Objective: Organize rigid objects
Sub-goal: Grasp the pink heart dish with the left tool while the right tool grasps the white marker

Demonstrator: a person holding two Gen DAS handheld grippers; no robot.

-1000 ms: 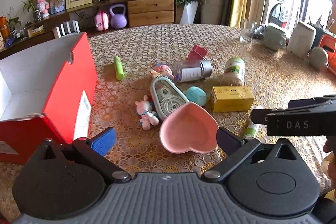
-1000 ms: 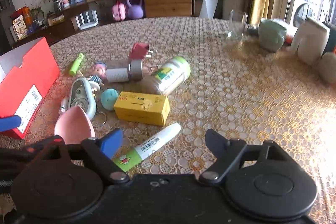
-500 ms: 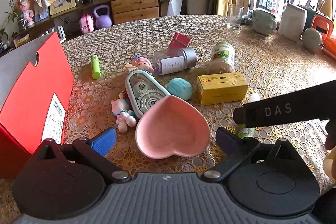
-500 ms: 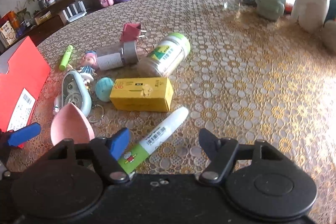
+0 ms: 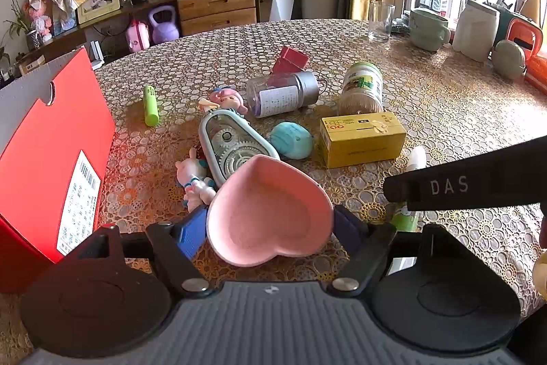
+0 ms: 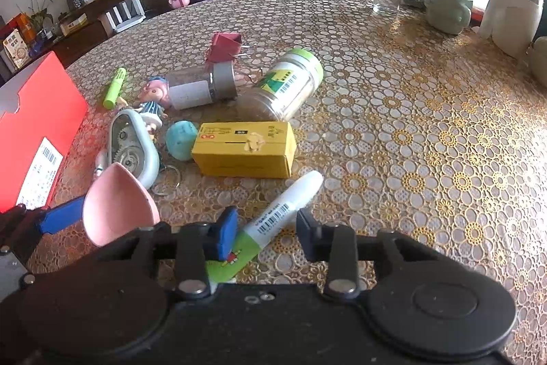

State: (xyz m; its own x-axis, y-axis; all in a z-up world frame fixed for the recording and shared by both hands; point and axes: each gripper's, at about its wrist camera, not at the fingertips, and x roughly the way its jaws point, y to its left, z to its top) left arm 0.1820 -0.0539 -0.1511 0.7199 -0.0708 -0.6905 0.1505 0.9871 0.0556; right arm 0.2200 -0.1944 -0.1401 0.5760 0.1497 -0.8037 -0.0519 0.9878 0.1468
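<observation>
The pink heart-shaped plastic dish (image 5: 270,211) looks light, stiff and smooth, so it probably wants a hold across its two curved sides, where a pad could slip on the rim. It is shallow and matte, lying on the lace-patterned desk (image 5: 444,105) beside the red cardboard box (image 5: 51,153). The left gripper (image 5: 270,228) is closing, pads touching those sides. The right gripper (image 6: 263,230) is closing around the white-and-green marker pen (image 6: 283,207), not yet pinching it.
</observation>
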